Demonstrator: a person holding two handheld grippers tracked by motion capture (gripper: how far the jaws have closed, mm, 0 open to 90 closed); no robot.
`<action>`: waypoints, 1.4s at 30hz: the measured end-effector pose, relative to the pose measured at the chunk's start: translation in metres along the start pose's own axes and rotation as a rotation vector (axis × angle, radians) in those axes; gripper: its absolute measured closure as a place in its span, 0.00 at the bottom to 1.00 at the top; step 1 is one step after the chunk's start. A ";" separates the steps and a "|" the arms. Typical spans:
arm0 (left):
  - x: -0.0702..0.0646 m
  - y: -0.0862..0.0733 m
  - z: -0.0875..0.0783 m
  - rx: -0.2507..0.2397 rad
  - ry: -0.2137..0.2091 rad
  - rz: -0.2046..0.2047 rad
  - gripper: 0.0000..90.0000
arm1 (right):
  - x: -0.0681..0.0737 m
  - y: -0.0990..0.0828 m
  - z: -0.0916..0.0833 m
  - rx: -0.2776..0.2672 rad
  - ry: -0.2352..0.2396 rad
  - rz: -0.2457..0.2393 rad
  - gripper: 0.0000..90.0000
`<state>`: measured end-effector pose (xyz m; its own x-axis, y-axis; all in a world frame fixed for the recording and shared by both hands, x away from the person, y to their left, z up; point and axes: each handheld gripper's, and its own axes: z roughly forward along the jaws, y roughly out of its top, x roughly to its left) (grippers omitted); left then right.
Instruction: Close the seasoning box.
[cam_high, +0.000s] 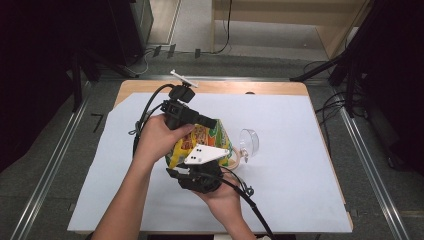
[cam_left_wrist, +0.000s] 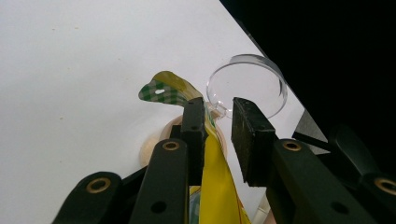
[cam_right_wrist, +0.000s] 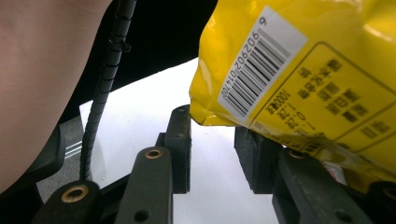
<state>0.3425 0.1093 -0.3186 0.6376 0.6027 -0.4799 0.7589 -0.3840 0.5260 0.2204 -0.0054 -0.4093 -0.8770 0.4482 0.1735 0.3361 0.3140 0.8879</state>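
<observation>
A yellow snack bag (cam_high: 202, 145) with green and orange print is held up above the middle of the white sheet, between both grippers. My left gripper (cam_high: 212, 122) reaches in from the far left. Its jaws (cam_left_wrist: 218, 106) stand apart around the bag's top edge (cam_left_wrist: 212, 172); the foil lies against one pad and a gap shows at the other. My right gripper (cam_high: 199, 172), with the white three-cornered plate, comes in from the near side. In the right gripper view its jaws (cam_right_wrist: 212, 121) are open, white sheet shows between them, and the bag's barcode corner (cam_right_wrist: 261, 65) hangs just over one fingertip.
A clear plastic cup (cam_high: 248, 142) lies on its side just right of the bag, close past the left jaws (cam_left_wrist: 247, 84). A pale wooden disc (cam_left_wrist: 150, 148) sits on the sheet under the bag. The white sheet (cam_high: 290, 190) covers most of the wooden table.
</observation>
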 end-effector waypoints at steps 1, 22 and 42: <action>0.000 0.000 0.000 0.000 0.000 0.001 0.83 | 0.000 0.000 0.000 0.000 0.000 0.000 0.76; -0.001 0.000 0.000 -0.007 0.000 0.003 0.83 | 0.000 0.001 0.000 0.003 0.000 0.000 0.76; -0.003 0.000 -0.001 -0.010 0.000 0.006 0.83 | 0.000 0.001 -0.001 0.001 -0.001 0.002 0.76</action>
<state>0.3405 0.1085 -0.3167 0.6418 0.6008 -0.4766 0.7539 -0.3802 0.5359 0.2202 -0.0055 -0.4075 -0.8759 0.4498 0.1747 0.3382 0.3141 0.8871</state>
